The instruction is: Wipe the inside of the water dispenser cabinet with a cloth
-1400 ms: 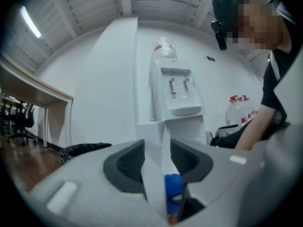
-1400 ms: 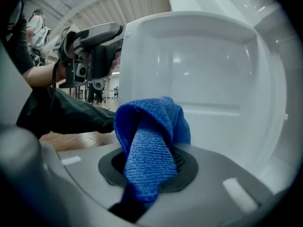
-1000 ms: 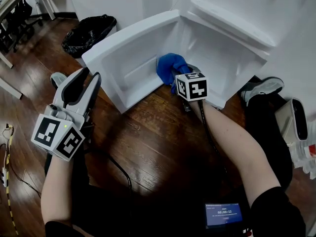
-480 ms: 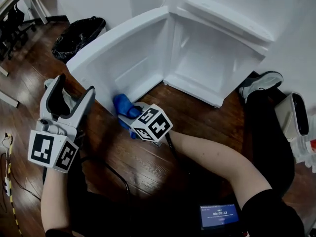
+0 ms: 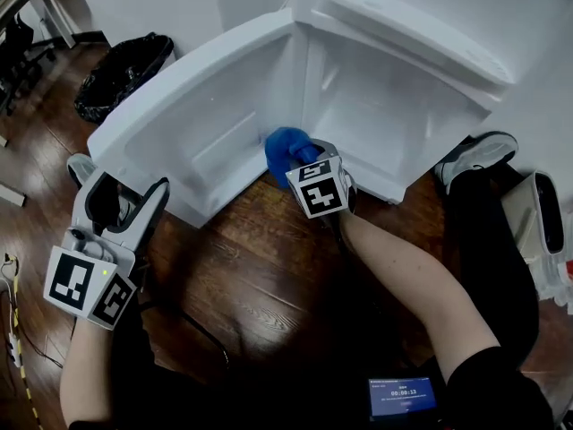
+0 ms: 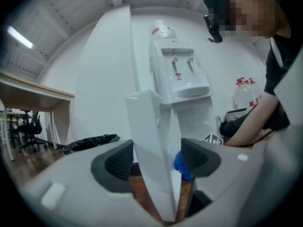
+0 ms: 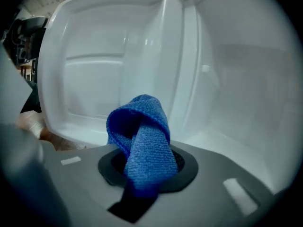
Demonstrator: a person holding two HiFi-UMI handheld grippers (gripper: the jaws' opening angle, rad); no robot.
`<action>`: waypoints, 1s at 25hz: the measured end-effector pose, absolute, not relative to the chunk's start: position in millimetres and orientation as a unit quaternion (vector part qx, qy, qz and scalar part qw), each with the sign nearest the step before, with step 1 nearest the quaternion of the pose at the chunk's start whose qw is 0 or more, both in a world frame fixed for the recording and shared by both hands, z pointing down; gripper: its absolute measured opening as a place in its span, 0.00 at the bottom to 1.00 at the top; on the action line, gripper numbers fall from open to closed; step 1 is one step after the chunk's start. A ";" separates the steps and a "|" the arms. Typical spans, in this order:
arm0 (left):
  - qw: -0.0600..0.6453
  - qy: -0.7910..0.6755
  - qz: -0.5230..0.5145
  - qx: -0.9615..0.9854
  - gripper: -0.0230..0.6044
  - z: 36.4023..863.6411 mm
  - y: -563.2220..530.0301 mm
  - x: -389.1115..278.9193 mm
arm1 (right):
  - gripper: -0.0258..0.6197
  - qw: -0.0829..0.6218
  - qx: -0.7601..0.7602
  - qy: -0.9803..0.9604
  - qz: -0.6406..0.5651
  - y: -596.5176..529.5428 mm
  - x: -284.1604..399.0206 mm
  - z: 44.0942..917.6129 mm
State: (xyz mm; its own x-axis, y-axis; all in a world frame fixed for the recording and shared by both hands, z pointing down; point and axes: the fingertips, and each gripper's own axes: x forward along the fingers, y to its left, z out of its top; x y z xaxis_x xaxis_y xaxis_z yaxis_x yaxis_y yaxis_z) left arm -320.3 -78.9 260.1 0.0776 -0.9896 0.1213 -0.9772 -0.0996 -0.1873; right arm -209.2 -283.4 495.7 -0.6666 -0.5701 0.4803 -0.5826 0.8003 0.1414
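Observation:
The white cabinet door (image 5: 188, 106) stands swung open to the left of the cabinet interior (image 5: 385, 97). My right gripper (image 5: 300, 155) is shut on a bunched blue cloth (image 5: 285, 149) at the bottom corner where door and cabinet meet. In the right gripper view the cloth (image 7: 141, 141) rises out of the gripper (image 7: 144, 167) in front of the door's inner face (image 7: 104, 46). My left gripper (image 5: 128, 195) sits low at the left, open, its jaws having just been opening. The door's edge (image 6: 151, 141) stands between them, not pressed.
A black rubbish bag (image 5: 121, 74) lies behind the door. One shoe (image 5: 474, 155) rests right of the cabinet, another (image 5: 79, 167) by the left gripper. A white appliance (image 5: 537, 213) stands far right. A cable (image 5: 11, 330) runs along the left floor. A small screen (image 5: 403, 397) glows below.
The right gripper swung the cloth out to the floor left of the door, then back to the cabinet's bottom corner. The left gripper's jaws spread apart and it sank lower.

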 end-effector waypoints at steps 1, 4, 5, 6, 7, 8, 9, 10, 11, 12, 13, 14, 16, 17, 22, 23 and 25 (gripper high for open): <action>0.022 0.675 -0.098 -0.731 0.53 259.5 -81.4 -321.6 | 0.19 0.254 0.316 -0.914 0.018 -282.0 -210.7 498.5; 0.008 0.689 -0.080 -0.720 0.53 261.1 -91.1 -325.9 | 0.19 0.239 0.265 -0.932 0.058 -245.2 -239.0 514.9; 0.004 0.696 -0.076 -0.714 0.53 261.8 -93.5 -328.3 | 0.19 0.236 0.240 -0.939 0.065 -227.2 -251.1 516.8; -0.001 0.702 -0.071 -0.709 0.53 262.0 -95.0 -330.7 | 0.19 0.233 0.209 -0.947 0.069 -207.1 -263.4 517.0; -0.006 0.707 -0.064 -0.705 0.53 262.0 -95.9 -332.7 | 0.19 0.233 0.170 -0.955 0.074 -184.8 -275.4 516.8; -0.010 0.711 -0.057 -0.701 0.53 261.9 -96.4 -333.9 | 0.19 0.235 0.127 -0.960 0.079 -161.5 -286.1 517.4; -0.014 0.715 -0.051 -0.697 0.53 262.1 -96.5 -334.4 | 0.19 0.242 0.087 -0.963 0.084 -140.2 -293.7 519.9; -0.017 0.718 -0.049 -0.694 0.53 262.9 -96.2 -334.2 | 0.19 0.252 0.058 -0.962 0.088 -124.3 -297.1 523.7; -0.021 0.719 -0.048 -0.693 0.53 263.7 -95.7 -333.6 | 0.19 0.264 0.046 -0.959 0.090 -117.1 -295.7 527.9; -0.025 0.718 -0.048 -0.694 0.53 263.9 -95.3 -333.2 | 0.19 0.275 0.052 -0.956 0.091 -120.2 -289.9 532.2; -0.027 0.716 -0.048 -0.696 0.53 263.2 -95.1 -332.7 | 0.19 0.287 0.072 -0.951 0.089 -132.8 -279.9 534.8; -0.028 0.713 -0.048 -0.699 0.53 262.3 -95.0 -331.9 | 0.19 0.299 0.101 -0.945 0.085 -151.9 -265.9 534.1; -0.021 0.703 -0.052 -0.708 0.53 261.5 -92.7 -328.1 | 0.19 0.319 0.176 -0.928 0.071 -199.3 -231.3 525.3; -0.015 0.698 -0.057 -0.713 0.52 261.9 -90.5 -325.2 | 0.19 0.321 0.213 -0.920 0.068 -224.2 -214.3 518.6; 0.012 0.674 -0.081 -0.735 0.51 266.5 -79.9 -309.9 | 0.19 0.267 0.345 -0.895 0.090 -320.2 -156.8 465.3; 0.011 0.671 -0.080 -0.737 0.51 267.0 -78.2 -307.7 | 0.19 0.256 0.351 -0.896 0.095 -325.8 -156.0 453.8; 0.006 0.670 -0.077 -0.738 0.51 267.2 -75.9 -305.2 | 0.19 0.230 0.352 -0.902 0.099 -326.4 -160.8 428.5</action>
